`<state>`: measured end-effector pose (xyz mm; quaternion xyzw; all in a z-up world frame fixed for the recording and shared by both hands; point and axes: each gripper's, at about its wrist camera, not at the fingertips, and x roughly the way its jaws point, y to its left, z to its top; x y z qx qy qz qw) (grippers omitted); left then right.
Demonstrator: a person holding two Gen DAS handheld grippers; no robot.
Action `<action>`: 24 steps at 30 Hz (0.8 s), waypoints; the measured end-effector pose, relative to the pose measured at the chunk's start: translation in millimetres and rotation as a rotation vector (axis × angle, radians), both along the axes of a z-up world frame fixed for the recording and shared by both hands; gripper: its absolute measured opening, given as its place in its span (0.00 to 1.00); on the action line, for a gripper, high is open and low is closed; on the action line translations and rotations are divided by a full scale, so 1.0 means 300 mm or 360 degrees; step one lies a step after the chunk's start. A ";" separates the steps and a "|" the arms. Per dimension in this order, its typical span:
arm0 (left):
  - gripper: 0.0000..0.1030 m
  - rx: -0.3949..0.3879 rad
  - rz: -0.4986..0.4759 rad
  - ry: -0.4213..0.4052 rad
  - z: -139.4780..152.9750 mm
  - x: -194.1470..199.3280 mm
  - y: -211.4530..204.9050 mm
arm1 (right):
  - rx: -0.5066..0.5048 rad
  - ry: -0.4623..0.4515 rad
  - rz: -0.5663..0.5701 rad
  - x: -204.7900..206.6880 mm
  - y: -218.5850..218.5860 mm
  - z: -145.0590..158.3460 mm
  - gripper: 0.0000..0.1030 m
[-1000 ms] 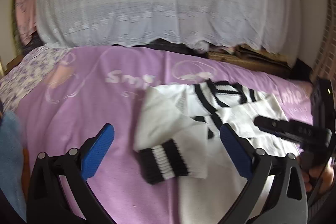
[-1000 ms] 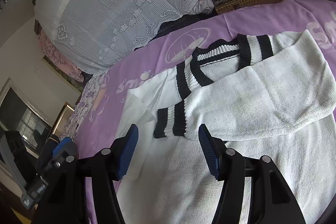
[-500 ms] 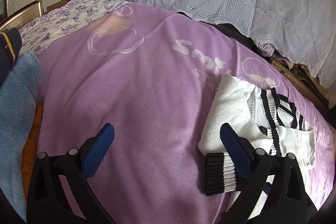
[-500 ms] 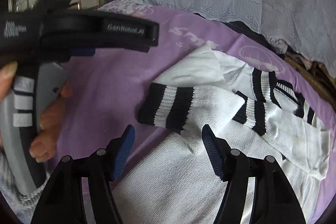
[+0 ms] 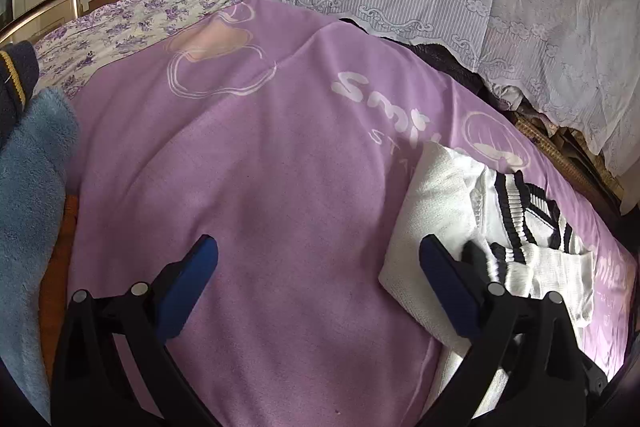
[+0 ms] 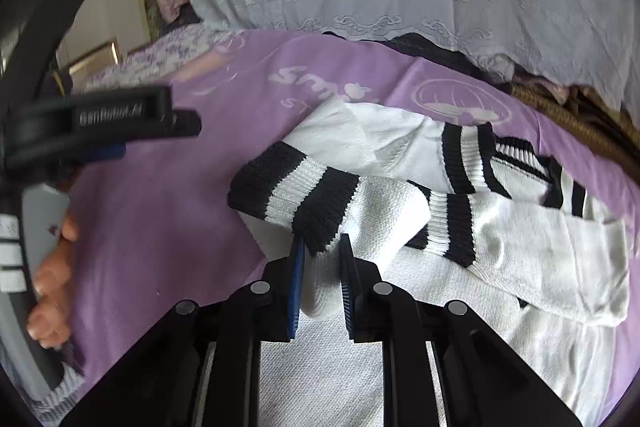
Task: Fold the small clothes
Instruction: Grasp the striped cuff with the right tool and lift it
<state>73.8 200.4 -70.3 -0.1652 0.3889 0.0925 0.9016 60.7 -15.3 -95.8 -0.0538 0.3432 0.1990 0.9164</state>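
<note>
A purple bedspread (image 5: pixel 260 187) carries a white sweater (image 6: pixel 400 367) with black stripes toward its right edge. The right gripper (image 6: pixel 320 247) has just closed, pinching a sleeve (image 6: pixel 320 279) behind its striped cuff (image 6: pixel 292 191). The left gripper (image 5: pixel 316 259) gapes wide, empty, over bare bedspread.

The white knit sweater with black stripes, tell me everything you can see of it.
The white knit sweater with black-striped ribbed trim lies front-up on the purple printed bedspread, its V-neck collar away from the camera. Both sleeves are folded across the chest, their black-and-white cuffs crossing. The right gripper has just been closing; its jaws now pinch the nearer sleeve just behind its cuff. The left gripper is open beside it.
</note>
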 end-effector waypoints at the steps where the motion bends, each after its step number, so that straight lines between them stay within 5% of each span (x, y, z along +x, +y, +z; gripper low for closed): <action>1: 0.95 0.0018 -0.0016 0.0011 -0.005 0.005 -0.012 | 0.0097 0.0025 -0.0031 0.009 -0.044 0.008 0.16; 8: 0.96 0.0216 -0.0123 0.0098 -0.067 0.048 -0.127 | 0.0565 0.0119 -0.0181 0.056 -0.308 0.038 0.15; 24: 0.95 0.0600 -0.0442 0.0121 -0.139 0.049 -0.412 | 0.0640 -0.0123 -0.0452 0.117 -0.703 0.128 0.15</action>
